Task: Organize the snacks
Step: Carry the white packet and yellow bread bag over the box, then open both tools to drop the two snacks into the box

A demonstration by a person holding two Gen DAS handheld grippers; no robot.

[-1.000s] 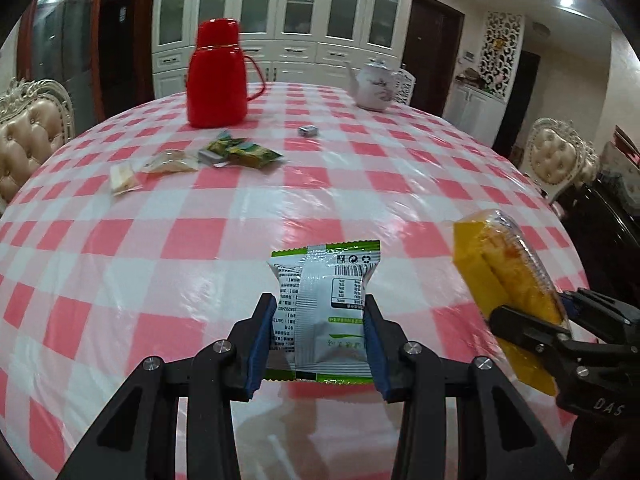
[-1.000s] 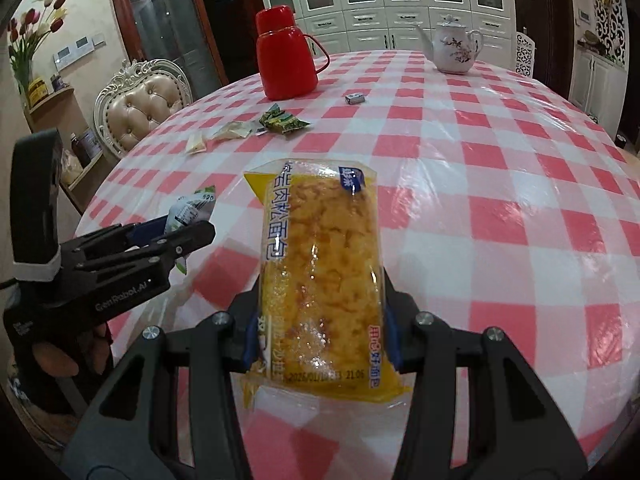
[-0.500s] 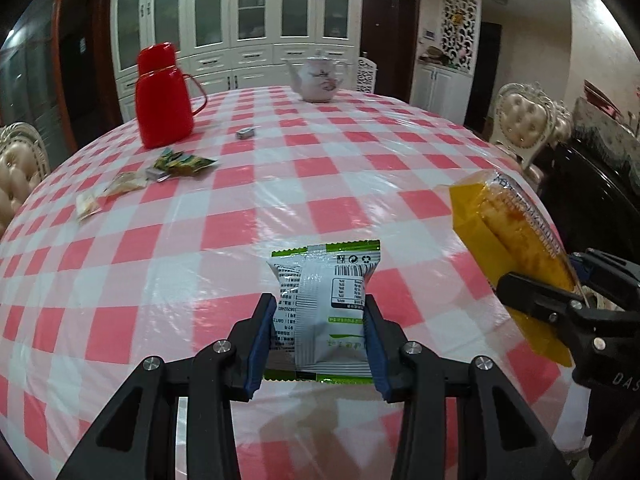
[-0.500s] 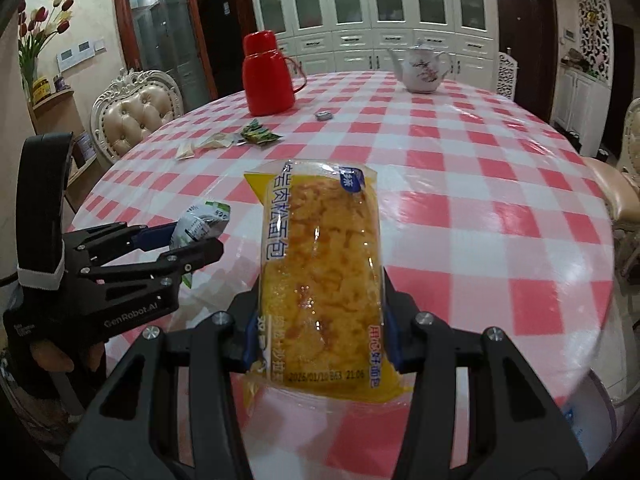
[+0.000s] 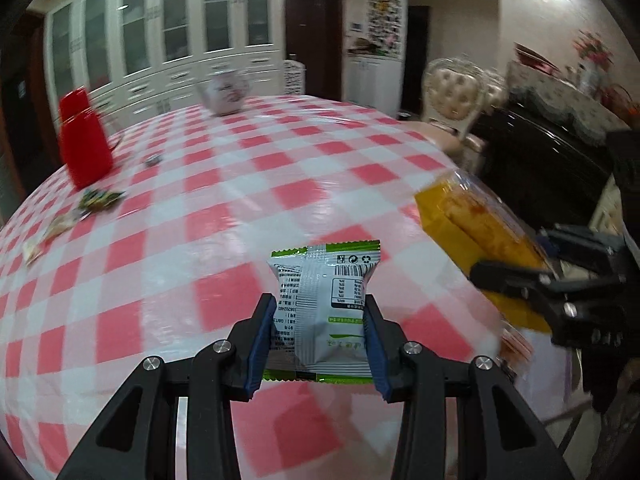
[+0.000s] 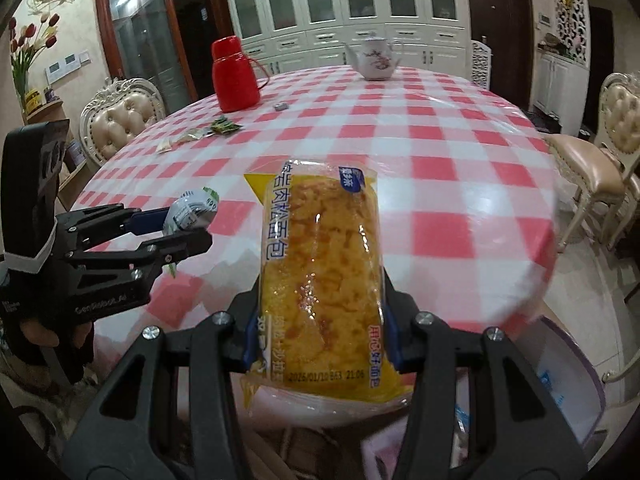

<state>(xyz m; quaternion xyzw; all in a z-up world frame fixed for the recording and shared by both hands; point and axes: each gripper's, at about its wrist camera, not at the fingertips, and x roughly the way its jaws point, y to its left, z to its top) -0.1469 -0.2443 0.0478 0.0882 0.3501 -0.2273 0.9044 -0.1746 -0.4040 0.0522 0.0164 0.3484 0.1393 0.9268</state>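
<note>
Pink-checked tablecloth (image 5: 248, 216) fills your left wrist view; your left gripper (image 5: 318, 336) pinches a white-and-green snack packet (image 5: 324, 304) above it. From your right wrist, your right gripper (image 6: 320, 320) clamps a yellow bread packet (image 6: 320, 264) over the table's near edge.

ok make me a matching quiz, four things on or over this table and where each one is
Things:
1. yellow bread pack
2. white and green snack packet
3. red flask
4. teapot

Places:
A. standing at the far edge of the table
B. clamped in the left tool
C. standing near the loose wrappers
D. clamped in the right tool

Pairs: 1-D, 2-B, 3-C, 4-A
</note>
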